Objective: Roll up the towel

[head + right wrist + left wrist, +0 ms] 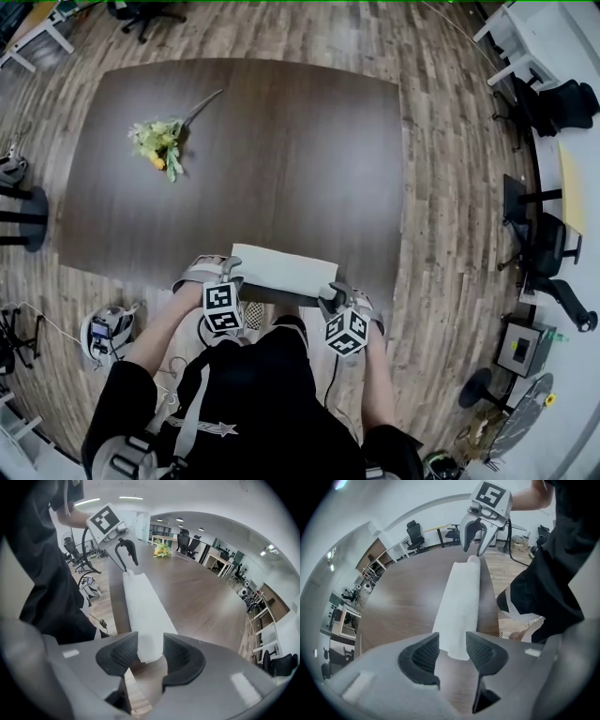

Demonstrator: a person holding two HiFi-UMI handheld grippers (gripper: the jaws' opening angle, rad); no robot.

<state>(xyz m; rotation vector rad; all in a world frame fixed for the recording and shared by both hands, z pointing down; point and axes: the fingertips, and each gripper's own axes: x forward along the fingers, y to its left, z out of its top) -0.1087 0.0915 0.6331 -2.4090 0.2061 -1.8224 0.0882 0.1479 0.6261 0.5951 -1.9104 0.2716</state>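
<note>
A white towel (pixel 281 270), rolled into a long bundle, lies along the near edge of the dark brown table (pixel 281 159). My left gripper (pixel 231 283) hangs over its left end and my right gripper (pixel 330 302) over its right end. In the left gripper view the towel (pixel 461 602) runs away from my left gripper (pixel 452 645), whose jaws stand apart just above the towel's end without pressing it. In the right gripper view my right gripper (pixel 151 649) is likewise open over the other end of the towel (pixel 143 604). Each view shows the opposite gripper (pixel 480 543) (pixel 126 555) at the far end.
A bunch of yellow-green flowers (pixel 161 142) lies at the table's far left. My dark-clothed body stands against the near table edge. Office chairs (pixel 553 103) and desks ring the wooden floor, and a small device (pixel 103 333) sits on the floor at my left.
</note>
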